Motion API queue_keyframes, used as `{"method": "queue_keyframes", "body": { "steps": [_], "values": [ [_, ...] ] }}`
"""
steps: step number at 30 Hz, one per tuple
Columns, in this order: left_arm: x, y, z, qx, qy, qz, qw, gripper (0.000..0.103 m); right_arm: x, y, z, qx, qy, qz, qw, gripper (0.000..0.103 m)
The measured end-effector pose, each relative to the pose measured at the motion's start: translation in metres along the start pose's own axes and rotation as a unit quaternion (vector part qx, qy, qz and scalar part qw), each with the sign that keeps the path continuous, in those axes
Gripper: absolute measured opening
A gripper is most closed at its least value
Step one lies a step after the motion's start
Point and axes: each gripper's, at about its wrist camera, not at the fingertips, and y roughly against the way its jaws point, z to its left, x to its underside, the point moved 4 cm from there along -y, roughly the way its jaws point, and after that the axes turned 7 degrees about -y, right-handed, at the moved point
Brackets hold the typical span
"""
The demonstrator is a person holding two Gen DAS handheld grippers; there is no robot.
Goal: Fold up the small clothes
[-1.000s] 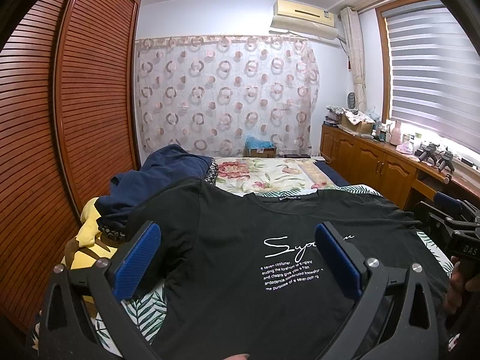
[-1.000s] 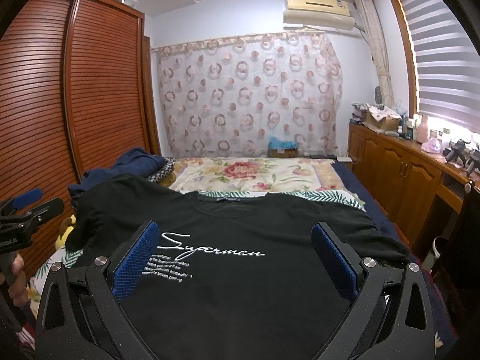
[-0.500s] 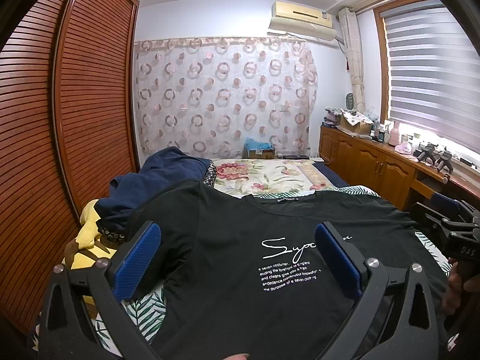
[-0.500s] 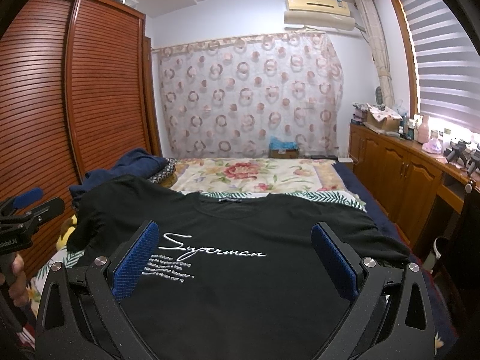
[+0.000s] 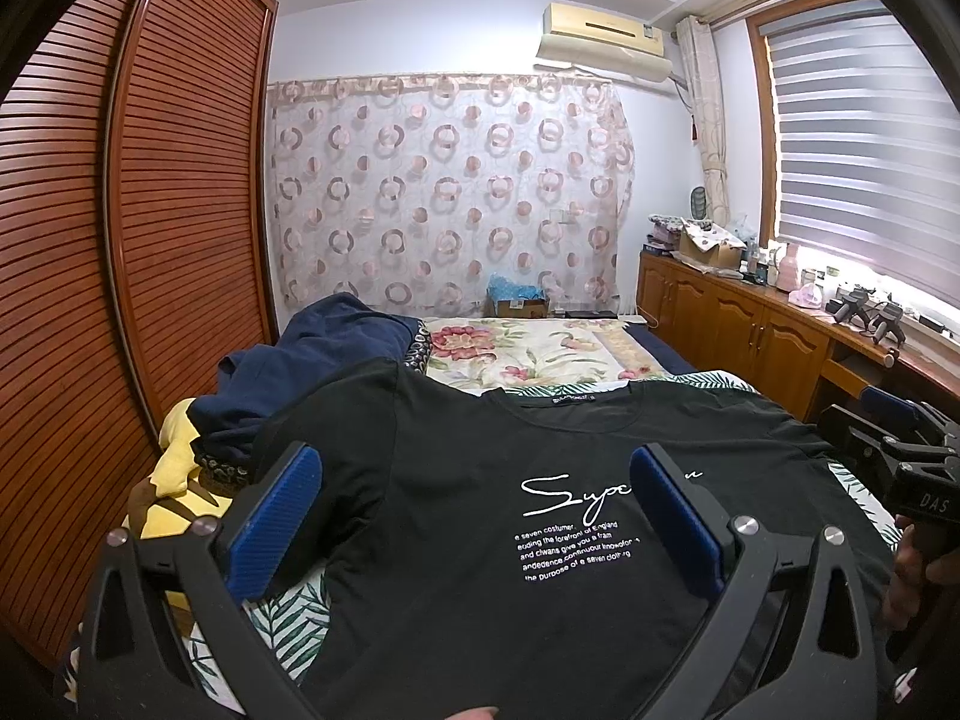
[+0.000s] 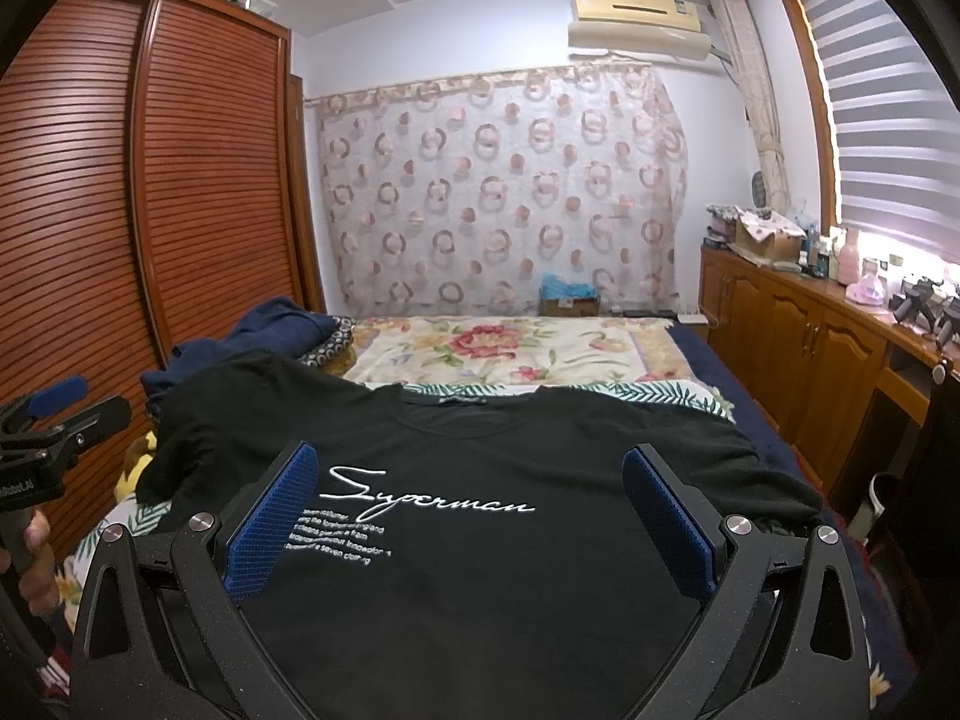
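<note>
Left wrist view: one black T-shirt [image 5: 480, 516] laid flat, front up, on the bed [image 5: 540, 354], neckline toward the far end, white script and small print on the chest. One sleeve at far left drapes over a heap of other clothes: one navy garment [image 5: 312, 360], one yellow piece [image 5: 174, 468] beneath it. Leaf-print sheet [image 5: 288, 618] shows under the shirt's near left edge; a floral cover lies beyond the collar.

Left claw [image 5: 474, 516]: two blue-padded fingers [image 5: 273, 522] spread wide, nothing between them, hovering over the shirt's left chest, pointing down the bed toward the curtain [image 5: 444, 192]. No contact with cloth visible.

Right wrist view: same shirt [image 6: 480, 540] fills the foreground, "Superman" script fully readable. Right claw [image 6: 471, 516] likewise wide apart and empty, two blue pads, held level over the shirt's middle and right chest.

Each claw shows at the edge of the other's view: right one at far right of the left view, fingers of a hand [image 5: 906, 582] on its grip; left one at far left of the right view, a hand [image 6: 36, 570] around the handle.

Room count: one wall air conditioner [image 6: 642, 18], one louvred wardrobe [image 5: 150, 210], one row of wooden cabinets [image 6: 798, 330] under the window.
</note>
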Motion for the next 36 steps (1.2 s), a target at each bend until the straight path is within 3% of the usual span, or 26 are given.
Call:
{"method": "queue_keyframes", "body": {
  "steps": [33, 36],
  "values": [
    [-0.016, 0.004, -0.004, -0.003, 0.0, 0.004, 1.0, 0.103, 0.004, -0.006, -0.016, -0.005, -0.004, 0.002, 1.0, 0.103],
    [-0.011, 0.006, -0.015, -0.004, 0.003, 0.013, 0.9999, 0.103, 0.007, -0.008, 0.002, -0.01, -0.004, 0.007, 1.0, 0.103]
  ]
}}
